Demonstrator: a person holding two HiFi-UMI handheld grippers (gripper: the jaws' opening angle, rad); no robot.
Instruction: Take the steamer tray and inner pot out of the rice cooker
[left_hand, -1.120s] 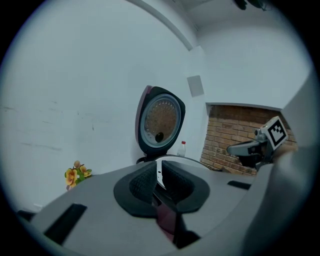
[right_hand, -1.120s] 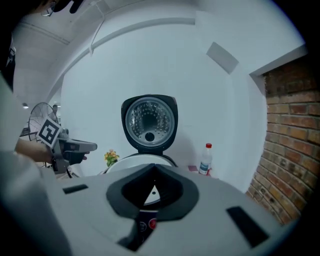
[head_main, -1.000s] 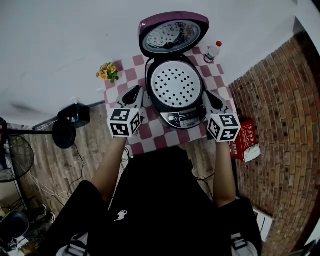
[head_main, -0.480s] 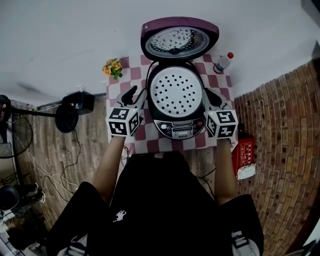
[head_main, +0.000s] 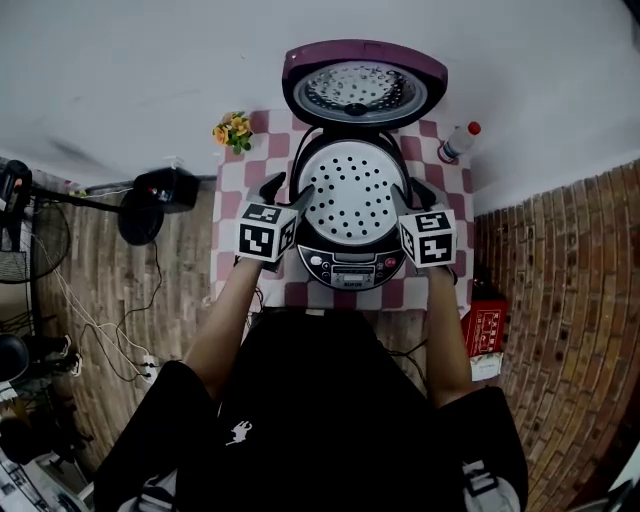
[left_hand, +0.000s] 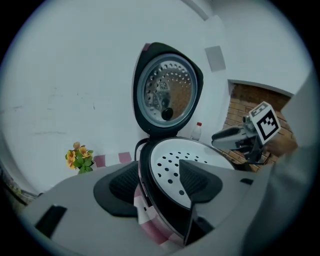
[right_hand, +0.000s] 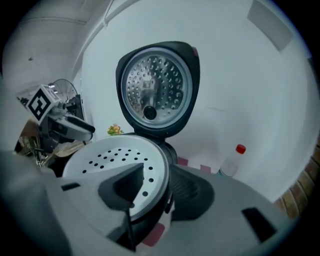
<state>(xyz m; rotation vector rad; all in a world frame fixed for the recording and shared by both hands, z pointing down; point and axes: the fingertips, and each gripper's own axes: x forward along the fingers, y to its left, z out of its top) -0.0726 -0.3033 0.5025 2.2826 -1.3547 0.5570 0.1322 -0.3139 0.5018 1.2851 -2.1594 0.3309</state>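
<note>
The perforated tray (head_main: 352, 190) sits in the cooker (head_main: 350, 268); the pot beneath is hidden. The left gripper (head_main: 287, 191) and right gripper (head_main: 412, 193), jaws just opened wide, straddle the cooker's rim on opposite sides, pinching nothing. The tray looks light, stiff and slick, so grip its edge.

Person wore black short-sleeve top (head_main: 320, 400) w/ small white logo (head_main: 238, 431) on front; forearms bare. Left gripper (head_main: 285, 190) & right gripper (head_main: 413, 192) had grey moulded bodies w/ black ribbed pads (left_hand: 122, 184). Each carried a white cube (head_main: 265, 232) w/ black square markers on its faces. Legwear was dark; type unclear.
</note>
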